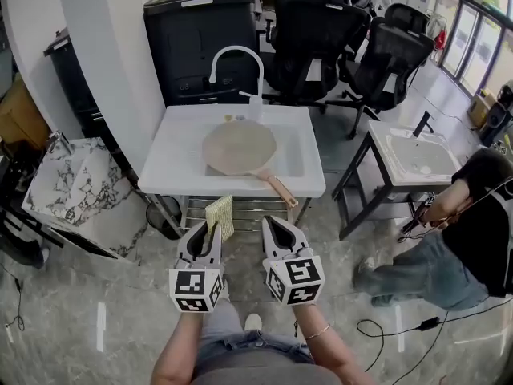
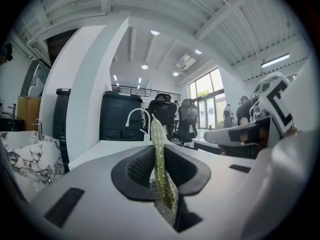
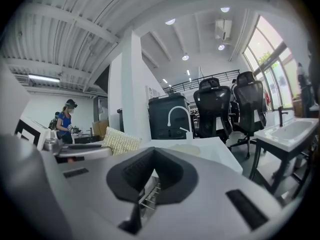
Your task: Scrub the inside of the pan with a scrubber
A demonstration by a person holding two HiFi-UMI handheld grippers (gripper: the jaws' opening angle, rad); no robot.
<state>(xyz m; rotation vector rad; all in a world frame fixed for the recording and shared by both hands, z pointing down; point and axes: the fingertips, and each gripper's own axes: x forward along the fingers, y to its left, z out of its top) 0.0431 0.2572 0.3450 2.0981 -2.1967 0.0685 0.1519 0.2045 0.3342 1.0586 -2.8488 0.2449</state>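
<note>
One round beige pan with a copper-toned handle lay over the sink basin of the white table. Its handle pointed toward the person, probably so that it could be steadied. The yellow-green mesh scrubber stood upright, pinched by its lower edge in the left gripper, its free end ready for the pan. It was well short of the pan, so scrubbing had not begun. The right gripper hovered alongside, jaws pressed together on nothing.
</note>
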